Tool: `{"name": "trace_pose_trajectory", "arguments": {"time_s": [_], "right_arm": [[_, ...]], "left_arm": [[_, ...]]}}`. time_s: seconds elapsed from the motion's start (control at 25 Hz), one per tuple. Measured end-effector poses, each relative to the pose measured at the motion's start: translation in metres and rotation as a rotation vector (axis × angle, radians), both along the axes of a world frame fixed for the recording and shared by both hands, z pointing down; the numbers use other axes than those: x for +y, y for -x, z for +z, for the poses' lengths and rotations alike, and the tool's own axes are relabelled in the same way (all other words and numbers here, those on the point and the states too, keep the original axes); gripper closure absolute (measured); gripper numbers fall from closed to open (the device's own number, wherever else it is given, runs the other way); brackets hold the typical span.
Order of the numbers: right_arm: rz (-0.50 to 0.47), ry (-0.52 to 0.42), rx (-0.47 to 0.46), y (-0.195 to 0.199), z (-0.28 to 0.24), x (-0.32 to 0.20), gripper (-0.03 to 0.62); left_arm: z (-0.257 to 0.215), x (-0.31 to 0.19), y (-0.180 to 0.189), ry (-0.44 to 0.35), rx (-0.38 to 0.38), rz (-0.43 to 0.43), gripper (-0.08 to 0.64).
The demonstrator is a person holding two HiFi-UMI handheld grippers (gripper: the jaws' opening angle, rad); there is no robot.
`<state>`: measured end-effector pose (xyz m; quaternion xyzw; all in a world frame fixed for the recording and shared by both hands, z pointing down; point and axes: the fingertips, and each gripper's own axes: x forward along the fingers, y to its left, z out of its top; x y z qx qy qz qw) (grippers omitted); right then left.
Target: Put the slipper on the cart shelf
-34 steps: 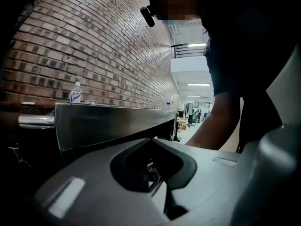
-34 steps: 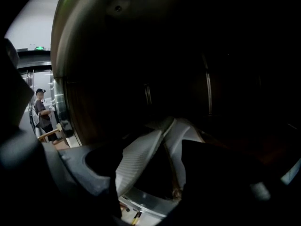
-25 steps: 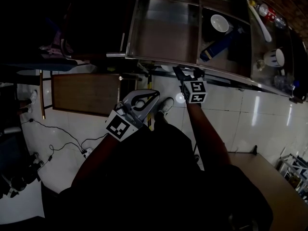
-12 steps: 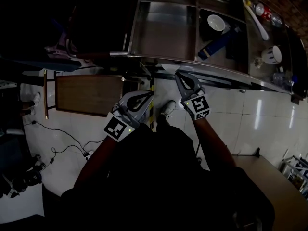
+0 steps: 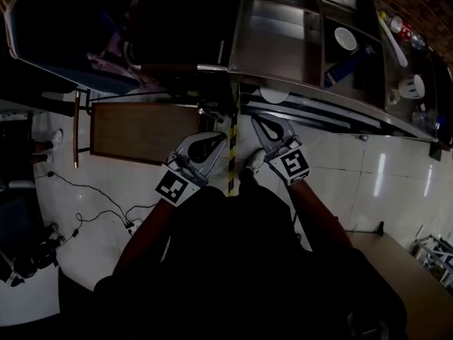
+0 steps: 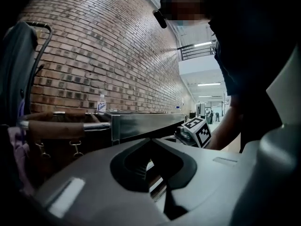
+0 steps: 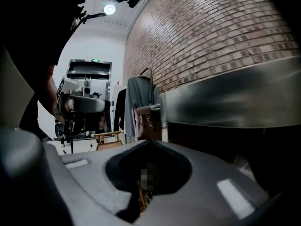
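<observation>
No slipper shows clearly in any view. A pale, rounded thing (image 5: pixel 273 95) lies under the edge of the steel cart (image 5: pixel 333 101), and I cannot tell what it is. My left gripper (image 5: pixel 225 137) hangs over the floor in front of the cart, jaws together and empty. Just to its right, my right gripper (image 5: pixel 255 119) is also shut on nothing, its tips a little short of the cart's edge. In the left gripper view the left gripper (image 6: pixel 149 140) points along the cart (image 6: pixel 141 121). The right gripper (image 7: pixel 150 142) has the cart's steel side (image 7: pixel 225 102) on its right.
The cart's top holds a white bowl (image 5: pixel 345 38), a blue bottle (image 5: pixel 347 66) and cups. A wooden table (image 5: pixel 145 132) stands left of the grippers, and cables (image 5: pixel 92 204) trail on the tiled floor. A yellow-black strip (image 5: pixel 231 154) and my white shoe (image 5: pixel 253 161) lie below the grippers.
The right gripper has drawn back from the cart's edge toward my body. The head view has swung, so the cart now sits further right. The left gripper has hardly moved.
</observation>
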<state>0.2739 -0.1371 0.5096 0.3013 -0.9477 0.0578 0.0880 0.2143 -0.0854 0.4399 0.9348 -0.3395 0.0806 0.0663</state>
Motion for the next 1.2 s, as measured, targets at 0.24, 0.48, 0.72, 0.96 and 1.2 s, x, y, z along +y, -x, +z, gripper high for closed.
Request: {"name": "trace_pose_trajectory", "arguments": {"time_s": [0.24, 0.48, 0.72, 0.96, 1.2], "right_arm": [[-0.033, -0.009, -0.015, 0.090, -0.024, 0.038, 0.591], [-0.059, -0.035, -0.035, 0.196, -0.054, 0.086, 0.591], [-0.045, -0.053, -0.049, 0.281, -0.074, 0.129, 0.591], [-0.032, -0.047, -0.035, 0.340, -0.081, 0.148, 0.591], [-0.006, -0.041, -0.031, 0.361, -0.095, 0.157, 0.591]], "left_arm": [[-0.001, 0.027, 0.073, -0.011, 0.037, 0.007, 0.560], [-0.004, 0.058, 0.167, -0.021, 0.101, 0.021, 0.560], [-0.016, 0.094, 0.254, -0.041, 0.098, 0.027, 0.560], [-0.020, 0.107, 0.306, -0.056, 0.122, 0.056, 0.560], [-0.029, 0.113, 0.322, -0.070, 0.139, 0.078, 0.560]]}}
